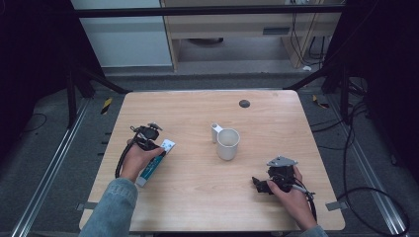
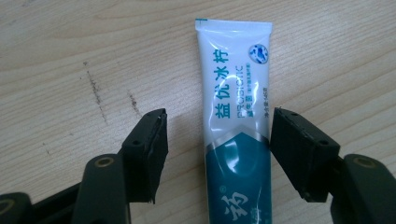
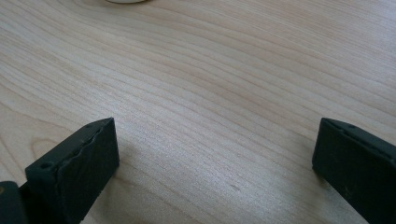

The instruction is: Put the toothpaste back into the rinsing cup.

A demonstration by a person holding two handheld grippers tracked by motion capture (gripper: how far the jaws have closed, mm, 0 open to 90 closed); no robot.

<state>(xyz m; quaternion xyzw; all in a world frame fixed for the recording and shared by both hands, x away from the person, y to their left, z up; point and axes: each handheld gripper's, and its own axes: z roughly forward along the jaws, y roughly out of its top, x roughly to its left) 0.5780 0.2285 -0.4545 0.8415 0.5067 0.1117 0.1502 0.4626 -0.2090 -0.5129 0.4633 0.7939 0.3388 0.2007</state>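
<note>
A white and teal toothpaste tube (image 1: 154, 166) lies flat near the left edge of the wooden table (image 1: 207, 207), its crimped end pointing away from me. My left gripper (image 1: 153, 154) reaches down over it. In the left gripper view the tube (image 2: 236, 121) lies between the jaws of the left gripper (image 2: 217, 140). The right-hand jaw rests against the tube's edge, and a gap of bare wood separates the other jaw from it. My right gripper (image 1: 259, 185) rests low at the front right. Its jaws stand wide apart over bare wood in the right gripper view (image 3: 215, 140).
A white mug (image 1: 228, 143) stands upright at the table's middle, handle toward the back left; its base peeks in at the top of the right gripper view (image 3: 125, 1). A small dark round disc (image 1: 244, 103) sits near the far edge. Cables lie on the floor to the right.
</note>
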